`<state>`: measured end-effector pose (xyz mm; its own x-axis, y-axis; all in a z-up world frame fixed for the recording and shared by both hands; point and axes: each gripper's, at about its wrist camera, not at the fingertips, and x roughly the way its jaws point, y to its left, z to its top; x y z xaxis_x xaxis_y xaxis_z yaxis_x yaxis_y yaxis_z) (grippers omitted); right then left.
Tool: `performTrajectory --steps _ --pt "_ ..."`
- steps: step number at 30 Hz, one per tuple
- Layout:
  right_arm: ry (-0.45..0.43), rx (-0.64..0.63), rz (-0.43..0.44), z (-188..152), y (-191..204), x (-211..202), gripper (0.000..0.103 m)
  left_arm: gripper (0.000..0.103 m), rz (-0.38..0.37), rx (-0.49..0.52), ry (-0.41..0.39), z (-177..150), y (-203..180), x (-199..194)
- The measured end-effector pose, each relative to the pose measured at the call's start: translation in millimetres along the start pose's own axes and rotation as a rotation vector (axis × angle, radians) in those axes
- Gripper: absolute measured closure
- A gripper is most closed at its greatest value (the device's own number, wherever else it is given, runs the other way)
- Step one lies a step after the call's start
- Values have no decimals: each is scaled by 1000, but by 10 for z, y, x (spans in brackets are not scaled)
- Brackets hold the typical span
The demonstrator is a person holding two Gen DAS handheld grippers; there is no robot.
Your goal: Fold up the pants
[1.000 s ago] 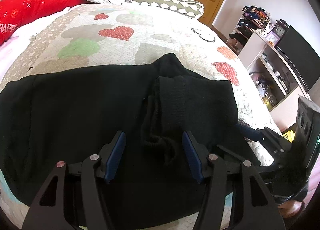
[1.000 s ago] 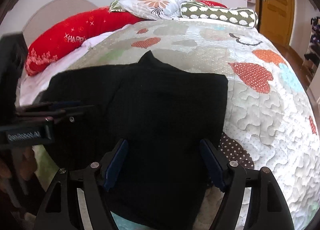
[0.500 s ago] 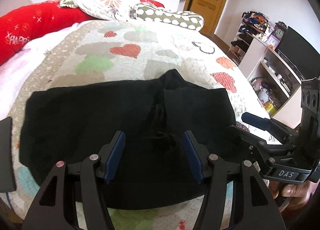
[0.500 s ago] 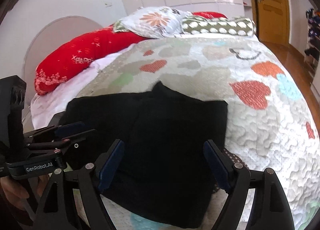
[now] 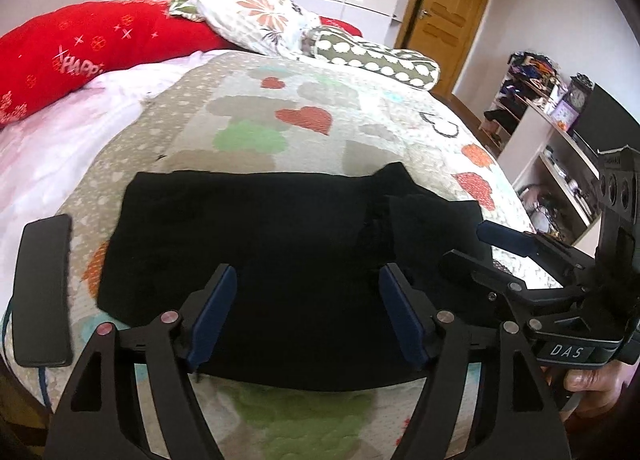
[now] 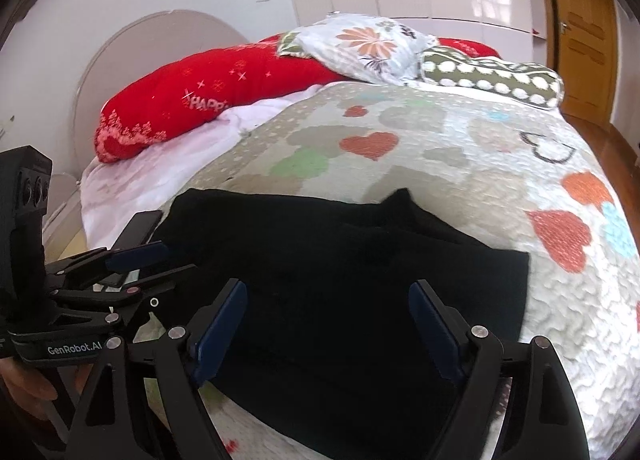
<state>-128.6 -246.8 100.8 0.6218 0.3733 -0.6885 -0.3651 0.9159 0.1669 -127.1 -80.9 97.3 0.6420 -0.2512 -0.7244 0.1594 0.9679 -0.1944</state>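
Observation:
Black pants (image 5: 260, 244) lie folded flat on the heart-patterned quilt (image 5: 304, 120), with a bunched second layer toward their right end. In the right wrist view the same pants (image 6: 360, 280) spread across the near side of the bed. My left gripper (image 5: 308, 292) hovers above the pants' near edge; its jaws are opening and hold nothing. My right gripper (image 6: 328, 312) stands open above the pants' right part, with no cloth pinched. Each gripper appears in the other's view: the right gripper (image 5: 520, 252) at the right edge, the left gripper (image 6: 132, 260) at the left edge.
A black phone (image 5: 42, 292) with a cable lies on the bed's left edge. Red (image 5: 80, 48), floral (image 5: 248, 20) and dotted (image 5: 372, 60) pillows sit at the head. Shelves (image 5: 552, 148) and a dark screen stand at the right, a wooden door (image 5: 452, 20) behind.
Both grippers have pulled back and risen from the pants, so more of the bed shows. The left jaws have spread wider. The pants lie as they were.

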Motion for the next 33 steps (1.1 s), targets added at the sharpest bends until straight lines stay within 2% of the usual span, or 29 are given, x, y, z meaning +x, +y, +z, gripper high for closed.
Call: performTrajectory --steps 19,29,30,33 --pt "80 -120 49 307 521 560 18 25 31 -141 1 -153 641 -130" --pt "126 -200 62 538 712 892 18 23 16 -250 6 -337 998 -257" --pt "134 -214 71 565 748 945 18 20 11 -263 2 -343 1026 -262" --pt "160 -266 61 625 866 1102 18 20 -19 -311 5 -360 1081 -227"
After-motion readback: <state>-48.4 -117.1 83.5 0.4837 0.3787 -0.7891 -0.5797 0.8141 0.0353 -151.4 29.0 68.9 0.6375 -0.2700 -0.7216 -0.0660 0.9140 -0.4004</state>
